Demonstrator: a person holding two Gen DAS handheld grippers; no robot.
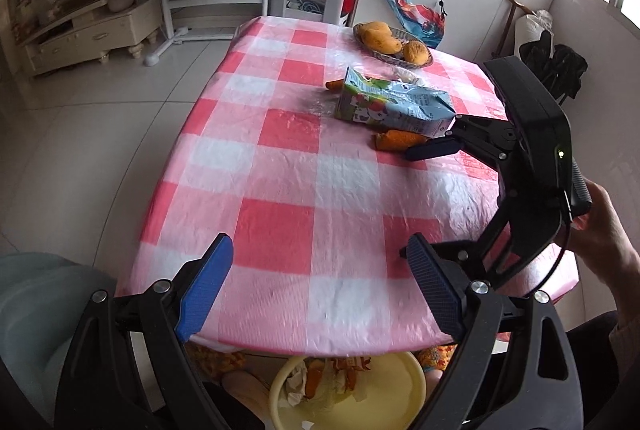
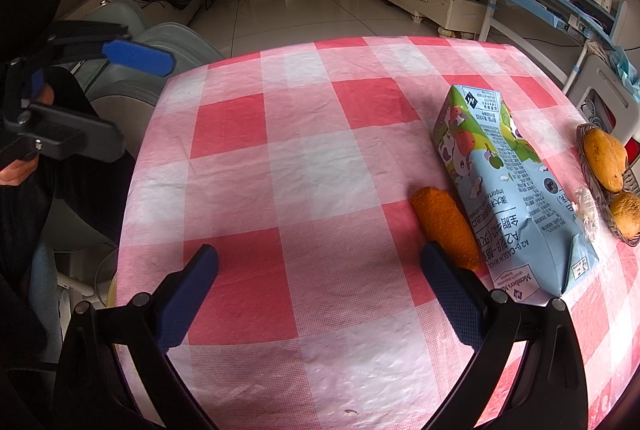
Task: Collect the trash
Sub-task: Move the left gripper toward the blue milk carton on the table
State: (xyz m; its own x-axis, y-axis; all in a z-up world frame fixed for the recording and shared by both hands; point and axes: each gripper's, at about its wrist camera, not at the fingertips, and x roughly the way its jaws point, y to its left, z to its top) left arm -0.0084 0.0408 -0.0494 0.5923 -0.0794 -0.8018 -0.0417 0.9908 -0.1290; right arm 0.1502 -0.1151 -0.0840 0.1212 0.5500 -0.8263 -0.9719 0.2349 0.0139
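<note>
Two claws are hanging over my pink checked table [image 2: 280,169], both tipping down. My left claw [image 1: 316,266] is spreading wide at the near edge, holding nothing. My right claw [image 2: 320,270] is gaping too, empty, beside the orange peel [image 2: 446,226] and milk carton [image 2: 516,189] (lying flat). Below, the yellow bin [image 1: 400,382] is holding scraps.

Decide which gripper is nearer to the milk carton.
Right. The right gripper hovers open beside the carton, one finger next to it. The left gripper is open at the table's near edge, well short of it.
</note>
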